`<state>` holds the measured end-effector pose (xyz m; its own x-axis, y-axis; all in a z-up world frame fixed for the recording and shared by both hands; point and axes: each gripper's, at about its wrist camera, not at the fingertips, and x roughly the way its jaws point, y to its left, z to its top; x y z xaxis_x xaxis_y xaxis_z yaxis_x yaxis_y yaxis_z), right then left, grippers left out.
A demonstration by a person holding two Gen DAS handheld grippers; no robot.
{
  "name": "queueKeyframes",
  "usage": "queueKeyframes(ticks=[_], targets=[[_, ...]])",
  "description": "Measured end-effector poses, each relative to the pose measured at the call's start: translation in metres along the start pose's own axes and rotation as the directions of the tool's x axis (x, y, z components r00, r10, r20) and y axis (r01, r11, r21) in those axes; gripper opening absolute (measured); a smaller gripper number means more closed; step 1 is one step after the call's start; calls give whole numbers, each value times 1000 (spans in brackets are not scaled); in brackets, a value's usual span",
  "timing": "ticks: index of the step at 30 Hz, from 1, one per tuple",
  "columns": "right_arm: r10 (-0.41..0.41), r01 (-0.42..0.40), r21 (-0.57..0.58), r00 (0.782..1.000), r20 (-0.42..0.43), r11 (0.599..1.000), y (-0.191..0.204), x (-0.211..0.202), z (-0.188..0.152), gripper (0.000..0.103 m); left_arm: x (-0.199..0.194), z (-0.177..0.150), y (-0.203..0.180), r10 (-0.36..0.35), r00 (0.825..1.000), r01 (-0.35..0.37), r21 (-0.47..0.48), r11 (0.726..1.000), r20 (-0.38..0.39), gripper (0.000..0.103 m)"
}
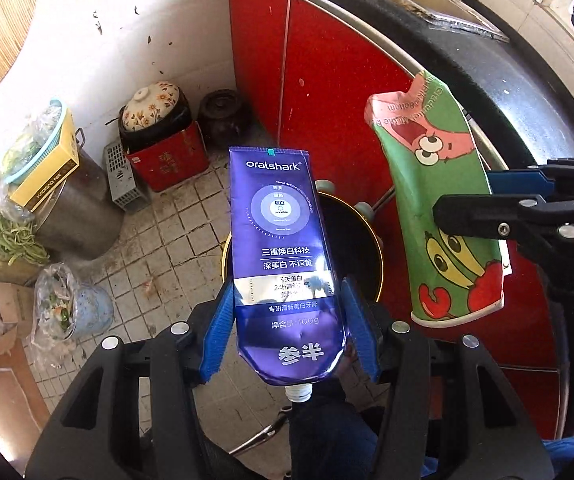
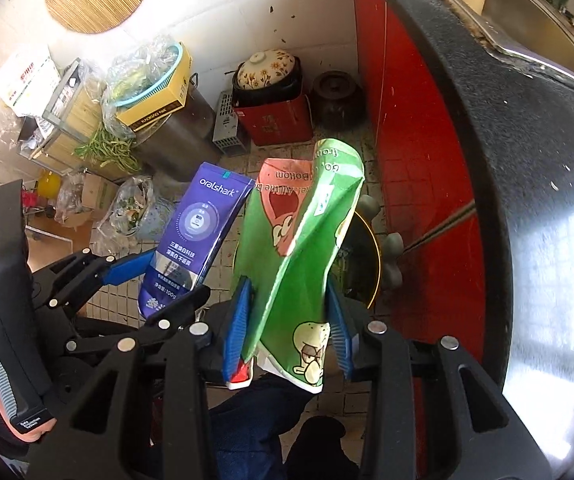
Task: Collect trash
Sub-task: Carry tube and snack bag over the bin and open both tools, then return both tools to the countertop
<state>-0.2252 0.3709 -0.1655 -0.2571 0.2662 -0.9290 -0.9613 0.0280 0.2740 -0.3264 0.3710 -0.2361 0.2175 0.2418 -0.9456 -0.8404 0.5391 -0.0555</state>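
Note:
A purple toothpaste tube (image 1: pixel 283 248) stands cap-down between the blue pads of my left gripper (image 1: pixel 287 284), which is shut on its lower half. My right gripper (image 2: pixel 289 282) is shut on a crushed green paper cup (image 2: pixel 307 232) printed with cartoon figures. Both items hang side by side over a black bin with a gold rim (image 1: pixel 381 276) on the tiled floor. In the left wrist view the cup (image 1: pixel 435 200) and the right gripper (image 1: pixel 491 200) are at the right. In the right wrist view the tube (image 2: pixel 191 232) and the left gripper (image 2: pixel 159 284) are at the left, and the bin rim (image 2: pixel 375 264) shows behind the cup.
Red cabinet doors (image 1: pixel 327 80) under a black countertop (image 1: pixel 527 100) run along the right. Against the back wall stand a steel pot (image 1: pixel 79 216) topped by a yellow box, a floral-lidded pot (image 1: pixel 151 106) on a red box and a brown jar (image 1: pixel 223 114). A bag of food scraps (image 1: pixel 67 304) sits left.

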Motion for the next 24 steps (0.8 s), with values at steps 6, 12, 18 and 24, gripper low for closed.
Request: queueKeyframes(ticks=[6, 12, 18, 24], targets=[[-47, 47, -24, 999, 3, 999, 4, 7, 7, 59, 5, 3, -2, 7, 1000, -7, 34, 999, 22, 64], [-60, 61, -9, 997, 38, 998, -4, -10, 0, 64, 3, 5, -4, 8, 999, -10, 52, 999, 36, 78], [-87, 72, 112, 987, 138, 991, -39, -74, -37, 76, -24, 12, -28, 3, 997, -12, 109, 994, 82, 92], [-283, 189, 345, 927, 245, 919, -112, -173, -120, 85, -64, 27, -111, -75, 986, 29, 287, 958, 151, 96]])
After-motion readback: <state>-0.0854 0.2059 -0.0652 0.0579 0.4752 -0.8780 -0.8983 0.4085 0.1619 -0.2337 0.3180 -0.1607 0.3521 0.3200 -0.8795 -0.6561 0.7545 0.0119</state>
